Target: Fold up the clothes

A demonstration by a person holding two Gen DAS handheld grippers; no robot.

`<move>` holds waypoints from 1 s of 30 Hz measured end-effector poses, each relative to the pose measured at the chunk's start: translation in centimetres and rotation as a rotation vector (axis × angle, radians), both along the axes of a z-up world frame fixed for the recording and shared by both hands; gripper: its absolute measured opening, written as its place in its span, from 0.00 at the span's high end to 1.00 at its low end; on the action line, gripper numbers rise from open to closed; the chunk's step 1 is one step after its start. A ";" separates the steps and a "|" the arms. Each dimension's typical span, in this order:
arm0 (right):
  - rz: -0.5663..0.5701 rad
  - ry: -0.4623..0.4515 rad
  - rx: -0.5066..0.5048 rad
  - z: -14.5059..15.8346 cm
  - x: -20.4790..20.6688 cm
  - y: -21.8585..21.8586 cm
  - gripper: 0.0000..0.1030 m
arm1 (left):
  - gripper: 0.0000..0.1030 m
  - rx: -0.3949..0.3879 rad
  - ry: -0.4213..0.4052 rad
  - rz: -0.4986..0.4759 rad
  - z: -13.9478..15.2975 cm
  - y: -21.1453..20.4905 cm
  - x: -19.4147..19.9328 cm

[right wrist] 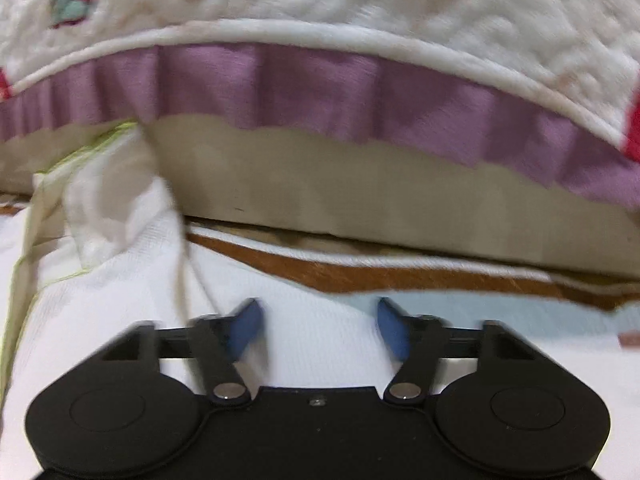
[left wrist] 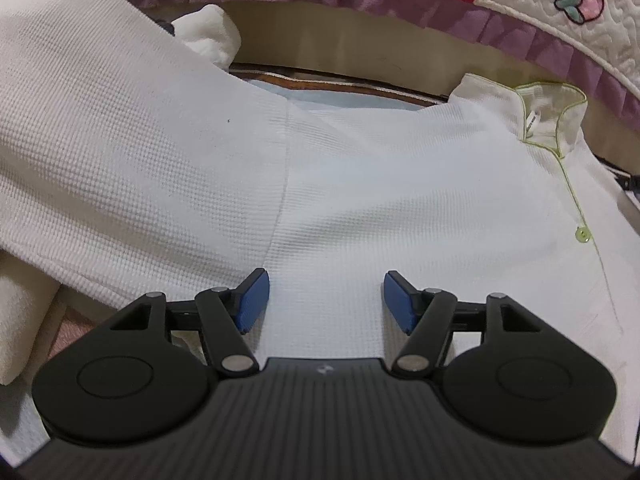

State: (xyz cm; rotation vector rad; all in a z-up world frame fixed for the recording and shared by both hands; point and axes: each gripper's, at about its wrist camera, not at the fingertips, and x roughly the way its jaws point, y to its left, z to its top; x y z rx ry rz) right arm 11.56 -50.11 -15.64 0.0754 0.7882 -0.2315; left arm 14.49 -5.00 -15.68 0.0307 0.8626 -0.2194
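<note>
Lying under the left claw (left wrist: pixel 326 298) — white shirt (left wrist: pixel 360 184), untouched.

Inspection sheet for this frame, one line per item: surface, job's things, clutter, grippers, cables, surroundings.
Surface: pale mat with a brown border, mostly covered by the garment.
Job's things: white waffle shirt spread out, green-trimmed collar at its far end, green button on the placket, one sleeve lying to the left.
Clutter: cream cloth beside the sleeve.
Grippers: left gripper open over the shirt, fingers holding nothing; right gripper open, blurred, holding nothing.
Cables: dark strand at the right edge, possibly a cable.
Surroundings: quilt with a purple ruffle above a beige bed base.
</note>
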 end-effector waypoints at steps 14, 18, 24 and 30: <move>-0.178 0.052 -0.190 1.1 1.4 -1.1 0.97 | 0.39 -0.046 0.014 0.011 -0.1 1.0 0.4; -0.365 -0.089 0.056 2.8 -3.1 -4.4 0.74 | 0.39 -0.073 0.026 0.018 -0.1 1.5 0.8; -0.404 -0.047 0.282 1.8 -7.6 -5.0 0.47 | 0.39 -0.082 0.039 0.029 0.0 1.7 1.2; -0.339 -0.003 0.064 -0.1 -5.9 -4.7 0.47 | 0.39 -0.061 0.037 0.056 0.6 2.5 1.1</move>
